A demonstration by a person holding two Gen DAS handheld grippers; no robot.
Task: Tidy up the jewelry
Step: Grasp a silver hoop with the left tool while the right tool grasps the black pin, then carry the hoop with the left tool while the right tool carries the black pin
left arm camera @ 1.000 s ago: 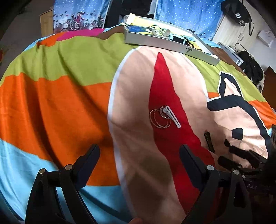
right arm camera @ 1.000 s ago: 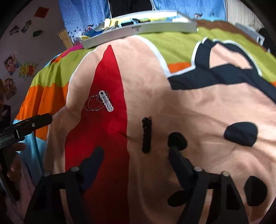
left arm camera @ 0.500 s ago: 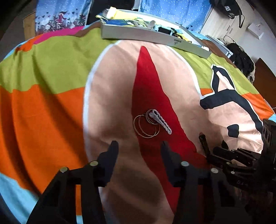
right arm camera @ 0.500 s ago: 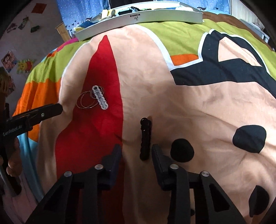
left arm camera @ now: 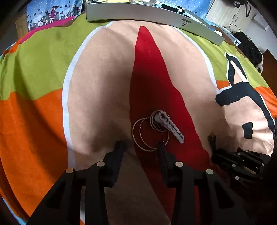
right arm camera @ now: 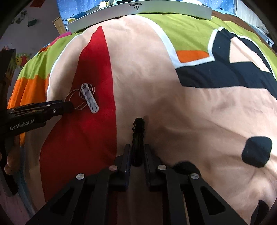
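two grippers low over the bright patterned bedspread (left arm camera: 97, 90) | our left gripper (left arm camera: 139, 147) part-open, straddling thin wire hoops (left arm camera: 148, 136) by the grey scalloped hair clip (left arm camera: 170, 127), nothing held | our right gripper (right arm camera: 136, 152) nearly closed around the black beaded hair clip (right arm camera: 138, 136), firm grip unclear | both clips on the bedspread, well short of the long grey tray (right arm camera: 138, 10)

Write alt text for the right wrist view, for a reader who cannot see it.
The right tongs straddle a black hair clip lying on a colourful bedspread, fingers close on either side of it. To the left, the left tongs reach toward thin wire hoops and a grey clip on a red patch. A long white box lies at the far edge.
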